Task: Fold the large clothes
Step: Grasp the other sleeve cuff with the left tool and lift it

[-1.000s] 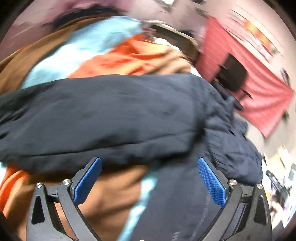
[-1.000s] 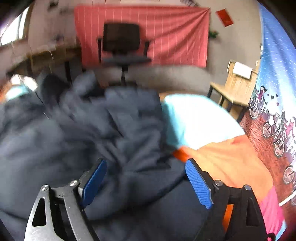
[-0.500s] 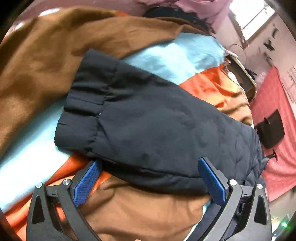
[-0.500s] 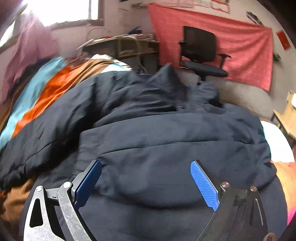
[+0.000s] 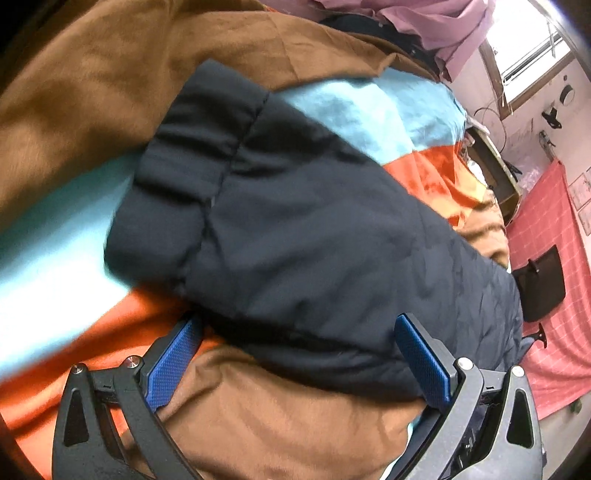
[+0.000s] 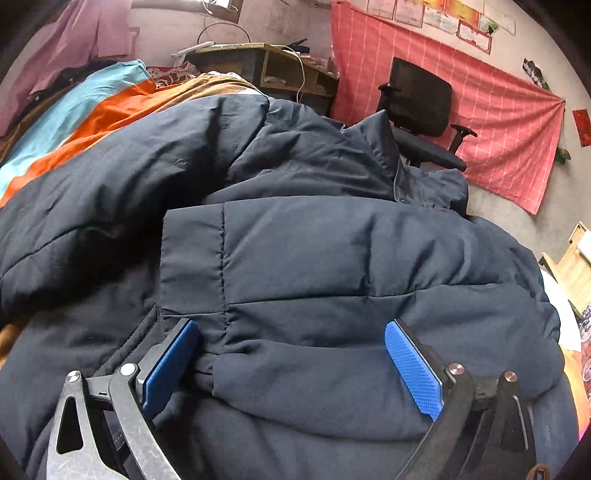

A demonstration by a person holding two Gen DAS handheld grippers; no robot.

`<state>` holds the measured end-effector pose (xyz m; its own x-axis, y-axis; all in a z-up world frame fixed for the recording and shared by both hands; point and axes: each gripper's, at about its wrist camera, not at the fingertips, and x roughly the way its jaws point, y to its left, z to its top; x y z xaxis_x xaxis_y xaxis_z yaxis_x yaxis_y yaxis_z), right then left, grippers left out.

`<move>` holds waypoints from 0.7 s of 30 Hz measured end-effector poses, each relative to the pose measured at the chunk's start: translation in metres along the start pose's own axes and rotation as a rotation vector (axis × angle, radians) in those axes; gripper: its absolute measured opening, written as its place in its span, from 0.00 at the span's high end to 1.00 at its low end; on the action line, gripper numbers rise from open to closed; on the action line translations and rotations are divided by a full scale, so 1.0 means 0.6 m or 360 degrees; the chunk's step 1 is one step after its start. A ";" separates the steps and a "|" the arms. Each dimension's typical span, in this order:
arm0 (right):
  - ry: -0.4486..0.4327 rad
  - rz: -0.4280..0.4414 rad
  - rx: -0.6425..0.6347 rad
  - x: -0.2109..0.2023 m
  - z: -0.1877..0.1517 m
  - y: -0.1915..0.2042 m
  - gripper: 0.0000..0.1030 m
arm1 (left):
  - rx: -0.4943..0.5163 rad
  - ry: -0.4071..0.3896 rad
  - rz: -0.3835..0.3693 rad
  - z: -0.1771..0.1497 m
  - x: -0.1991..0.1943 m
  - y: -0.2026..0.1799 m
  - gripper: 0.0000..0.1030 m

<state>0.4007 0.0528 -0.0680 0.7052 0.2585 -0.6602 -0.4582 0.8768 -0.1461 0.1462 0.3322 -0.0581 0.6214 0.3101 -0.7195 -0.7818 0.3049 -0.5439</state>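
A bed covered by a blanket (image 5: pixel 388 110) in broad brown, pale blue and orange bands fills the room's near side; behind it hang a red checked cloth (image 6: pixel 498 110) on the wall, pink fabric (image 5: pixel 443 22) by a window, with a black chair (image 6: pixel 417 99) and a cluttered wooden desk (image 6: pixel 266 62) beyond.

On the blanket lies a dark navy jacket (image 6: pixel 314 258), puffy and quilted, matte, with stitched seams dividing soft padded panels. From the left gripper (image 5: pixel 299 354), a sleeve (image 5: pixel 295 229) runs ahead of the jaws and up to the left, ending in a gathered, ribbed-looking cuff. Its lower edge sits just between the blue textured pads, which stand spread wide and press on nothing. Under and behind the jaws the brown band shows, soft and creased.

The right gripper (image 6: pixel 291 358) hangs over the jacket's body. Its jaws are spread wide and have just been opening; a folded sleeve lies across the chest ahead of them, its cuffed end bulging between the pads, unpinched. The collar stands up farther ahead.

A second ago both views were blurred and the jacket rumpled; now it lies flatter, sleeves laid out, and the left view sits closer to the cuff.
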 end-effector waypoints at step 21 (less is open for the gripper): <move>-0.0045 -0.0040 -0.0040 0.001 -0.011 0.011 0.00 | 0.0331 -0.0296 -0.0192 0.004 -0.085 -0.091 0.87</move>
<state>0.3944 0.0560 -0.0741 0.7316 0.2482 -0.6350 -0.4533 0.8728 -0.1811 0.1573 0.3020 0.0094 0.7230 0.4140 -0.5531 -0.6864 0.5217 -0.5067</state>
